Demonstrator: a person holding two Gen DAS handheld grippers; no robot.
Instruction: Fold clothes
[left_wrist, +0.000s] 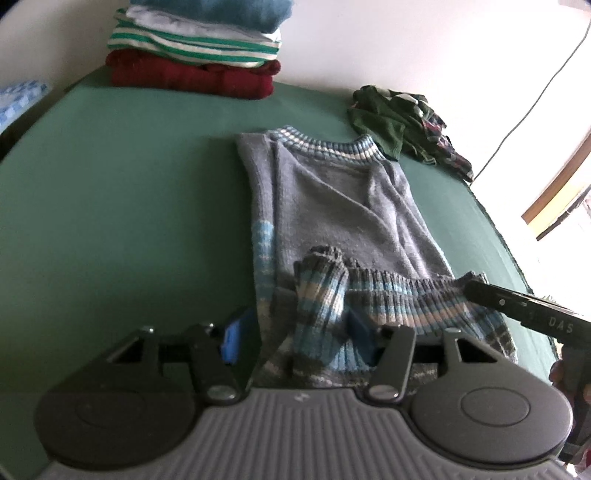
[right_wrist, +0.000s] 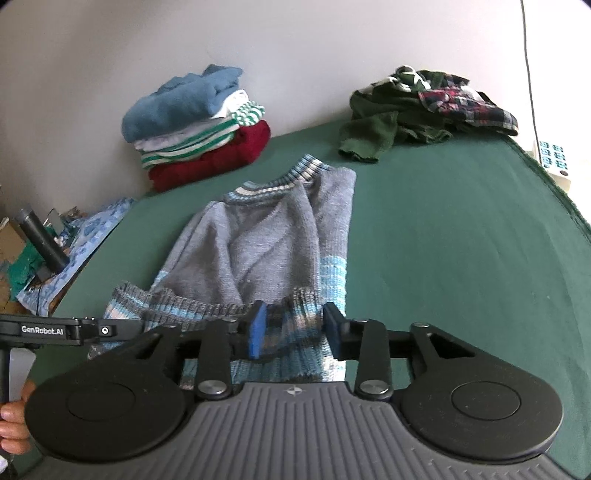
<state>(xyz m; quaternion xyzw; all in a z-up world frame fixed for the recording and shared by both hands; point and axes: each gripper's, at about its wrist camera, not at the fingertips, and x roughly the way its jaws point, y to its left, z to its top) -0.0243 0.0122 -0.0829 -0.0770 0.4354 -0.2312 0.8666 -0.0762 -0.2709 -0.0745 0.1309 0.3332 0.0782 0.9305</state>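
Note:
A grey-blue knit sweater (left_wrist: 332, 206) (right_wrist: 266, 240) lies flat on the green bed cover (left_wrist: 110, 203), collar away from me and sleeves folded in over the body. Its striped blue, white and grey hem (left_wrist: 406, 295) is bunched up along the near edge. My left gripper (left_wrist: 297, 336) stands open around the left part of that hem, its blue pads clear of the fabric. My right gripper (right_wrist: 294, 330) is open too, with the right part of the hem (right_wrist: 291, 325) lying between its fingers. Each gripper's black body shows at the edge of the other's view.
A stack of folded clothes (left_wrist: 192, 48) (right_wrist: 199, 125) sits at the far left against the wall. A loose heap of dark green and plaid garments (left_wrist: 406, 129) (right_wrist: 424, 107) lies at the far right. Clutter (right_wrist: 37, 251) lies off the bed's left edge.

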